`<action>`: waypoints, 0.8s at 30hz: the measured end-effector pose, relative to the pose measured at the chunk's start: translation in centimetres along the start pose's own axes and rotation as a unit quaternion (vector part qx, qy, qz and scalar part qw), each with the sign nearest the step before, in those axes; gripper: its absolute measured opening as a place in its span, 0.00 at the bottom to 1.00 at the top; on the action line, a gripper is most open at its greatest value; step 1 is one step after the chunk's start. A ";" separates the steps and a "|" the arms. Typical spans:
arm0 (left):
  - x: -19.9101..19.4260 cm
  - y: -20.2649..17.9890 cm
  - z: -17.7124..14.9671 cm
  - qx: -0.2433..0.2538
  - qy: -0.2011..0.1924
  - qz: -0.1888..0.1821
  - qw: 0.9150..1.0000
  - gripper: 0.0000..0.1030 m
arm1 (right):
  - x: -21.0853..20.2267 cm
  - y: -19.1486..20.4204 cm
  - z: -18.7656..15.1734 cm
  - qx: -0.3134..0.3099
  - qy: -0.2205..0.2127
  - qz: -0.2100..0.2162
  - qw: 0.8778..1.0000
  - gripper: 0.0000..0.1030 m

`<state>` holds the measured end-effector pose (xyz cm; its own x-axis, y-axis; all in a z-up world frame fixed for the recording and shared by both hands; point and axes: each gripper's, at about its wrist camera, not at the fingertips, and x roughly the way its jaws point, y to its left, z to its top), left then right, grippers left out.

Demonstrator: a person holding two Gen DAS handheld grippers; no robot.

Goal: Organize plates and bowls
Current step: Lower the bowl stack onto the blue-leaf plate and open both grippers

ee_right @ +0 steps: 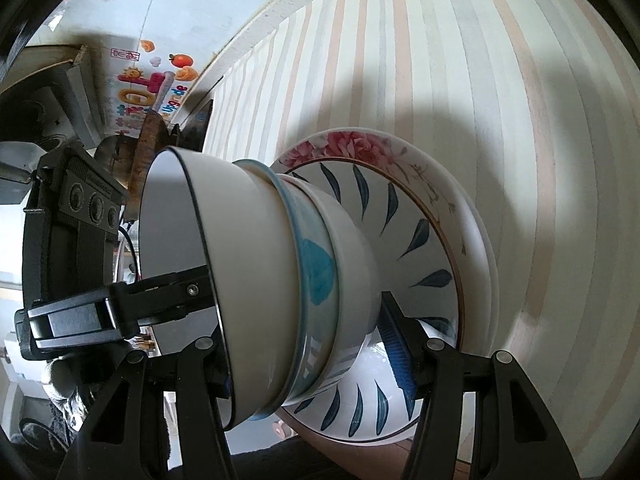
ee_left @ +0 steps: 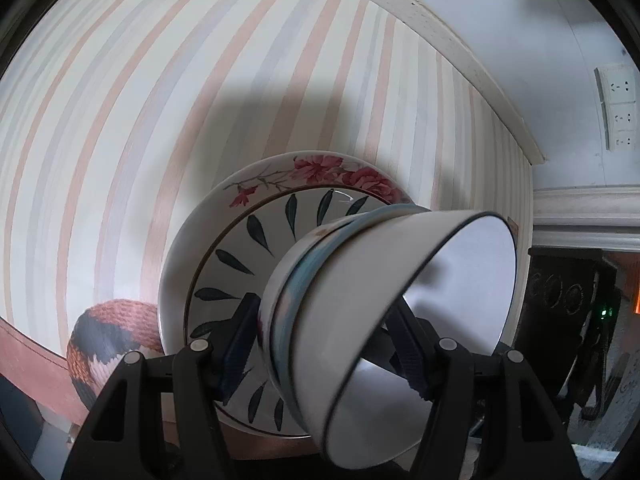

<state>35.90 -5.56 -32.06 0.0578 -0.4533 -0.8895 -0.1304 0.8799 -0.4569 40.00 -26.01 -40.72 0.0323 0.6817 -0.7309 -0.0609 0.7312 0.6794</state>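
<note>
- Left wrist view: your 3 nested bowls point(ee_left: 360, 300) sit on 2 stacked plates point(ee_left: 240, 248) above the striped table point(ee_left: 160, 80).
- Both grippers, left gripper point(ee_left: 324, 344) and right gripper point(ee_right: 308, 344), half-open, clamp the whole stack from opposite sides, probably so nothing slides.

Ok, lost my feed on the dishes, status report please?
Left gripper and right gripper both clamped on the stack of three nested white bowls. Stack sits on the leaf-patterned plate over the rose-rimmed plate. Nothing in the way.
</note>
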 end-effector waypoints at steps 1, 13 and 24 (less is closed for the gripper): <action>0.0 -0.1 0.0 0.005 -0.003 0.004 1.000 0.60 | 0.3 0.6 0.2 -0.002 0.000 -0.006 1.000 0.58; -3.5 -2.2 -1.6 0.082 -0.066 0.075 0.992 0.58 | -0.2 1.9 -0.2 -0.002 -0.006 -0.041 0.999 0.58; -9.6 -2.8 -5.4 0.112 -0.146 0.126 0.975 0.62 | -7.0 8.5 -3.5 -0.064 -0.104 -0.146 0.982 0.75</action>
<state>30.33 -4.41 -22.24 0.3364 -0.1877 -0.9228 0.0407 0.9819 -0.1849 35.79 -24.70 -30.05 0.2698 0.4431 -0.8549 -0.1427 0.8964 0.4196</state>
